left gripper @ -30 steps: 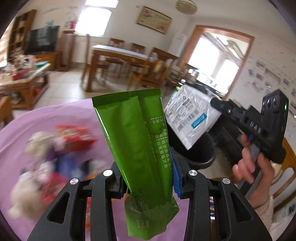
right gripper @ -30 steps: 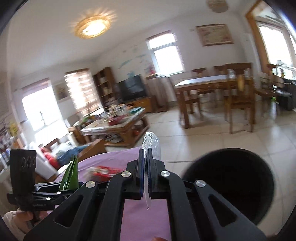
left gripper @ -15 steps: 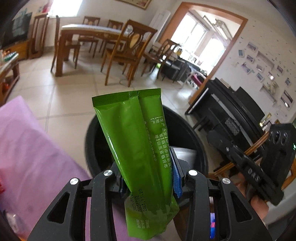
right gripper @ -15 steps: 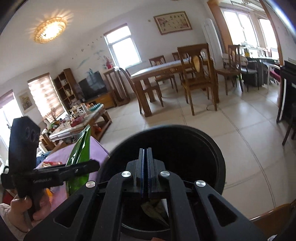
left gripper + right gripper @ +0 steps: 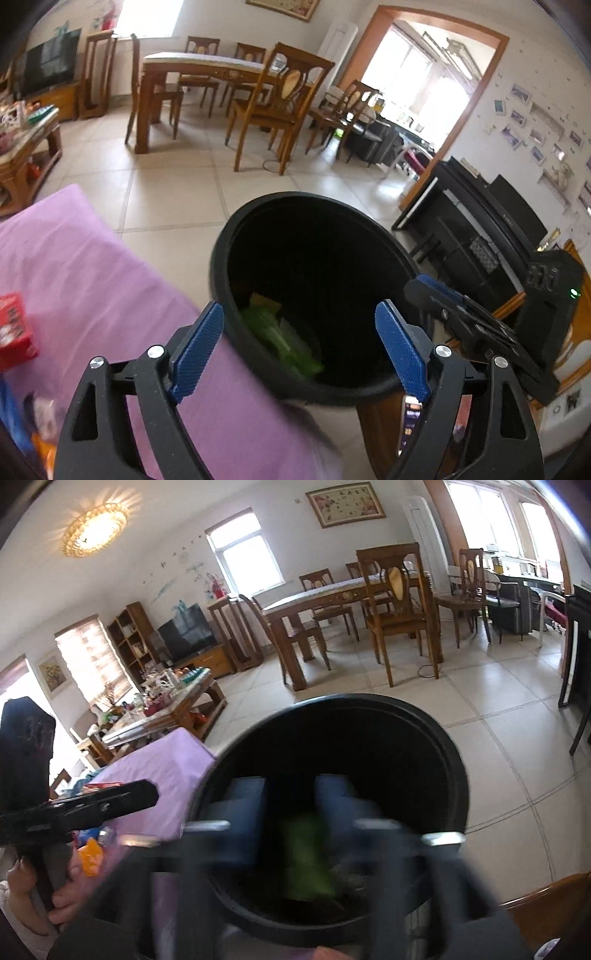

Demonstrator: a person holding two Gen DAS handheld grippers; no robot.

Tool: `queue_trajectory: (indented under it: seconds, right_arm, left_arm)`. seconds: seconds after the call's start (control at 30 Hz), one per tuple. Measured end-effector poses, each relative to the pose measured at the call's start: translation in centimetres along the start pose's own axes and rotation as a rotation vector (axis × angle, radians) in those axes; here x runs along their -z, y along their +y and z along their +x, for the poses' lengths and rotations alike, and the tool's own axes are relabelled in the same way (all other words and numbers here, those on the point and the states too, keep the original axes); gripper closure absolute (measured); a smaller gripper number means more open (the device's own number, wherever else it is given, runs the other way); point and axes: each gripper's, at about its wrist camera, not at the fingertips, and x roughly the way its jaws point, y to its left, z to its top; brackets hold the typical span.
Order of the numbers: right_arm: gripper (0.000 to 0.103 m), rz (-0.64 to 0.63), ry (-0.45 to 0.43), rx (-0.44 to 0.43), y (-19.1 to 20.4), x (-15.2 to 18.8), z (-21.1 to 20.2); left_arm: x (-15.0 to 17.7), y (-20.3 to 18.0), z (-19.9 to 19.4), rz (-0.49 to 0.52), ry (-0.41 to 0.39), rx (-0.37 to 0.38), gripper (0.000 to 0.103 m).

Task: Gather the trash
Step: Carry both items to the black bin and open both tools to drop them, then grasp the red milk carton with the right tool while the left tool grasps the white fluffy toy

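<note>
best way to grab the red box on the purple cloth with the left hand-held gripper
Take the red box across its short sides, coming down from above. It seems to lie flat on the purple cloth, so only the top edges look reachable. The left hand-held gripper is already open; blur hides finer detail.

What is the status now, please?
Left gripper open, empty. Right gripper blurred, appears open. Green packet inside black bin. Nothing in the way.

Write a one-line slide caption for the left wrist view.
Left gripper open above the black bin, green wrapper lying inside, purple cloth alongside.
</note>
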Motion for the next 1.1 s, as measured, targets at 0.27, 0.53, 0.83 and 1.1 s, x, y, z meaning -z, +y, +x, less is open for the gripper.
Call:
queue_trajectory:
  seconds: [0.27,0.53,0.83,1.1]
  right_arm:
    - [0.005,-0.079,0.031,-0.116,7.3,1.2,0.4]
    - [0.005,-0.344,0.175,-0.307,22.5,5.4,3.2]
    - [0.009,-0.568,0.336,-0.354,33.6,11.4,7.0]
    - [0.048,-0.643,0.404,-0.271,34.3,13.0,8.2]
  left_arm:
    - [6.4,3.4,-12.5,0.020,-0.102,-0.094,0.020]
    - [12.6,14.4,-23.6,-0.099,-0.192,-0.415,0.020]
    - [15.8,20.2,-22.2,-0.120,-0.020,-0.439,0.020]
    - [16.1,23.8,-19.6,-0.177,0.025,-0.363,0.056]
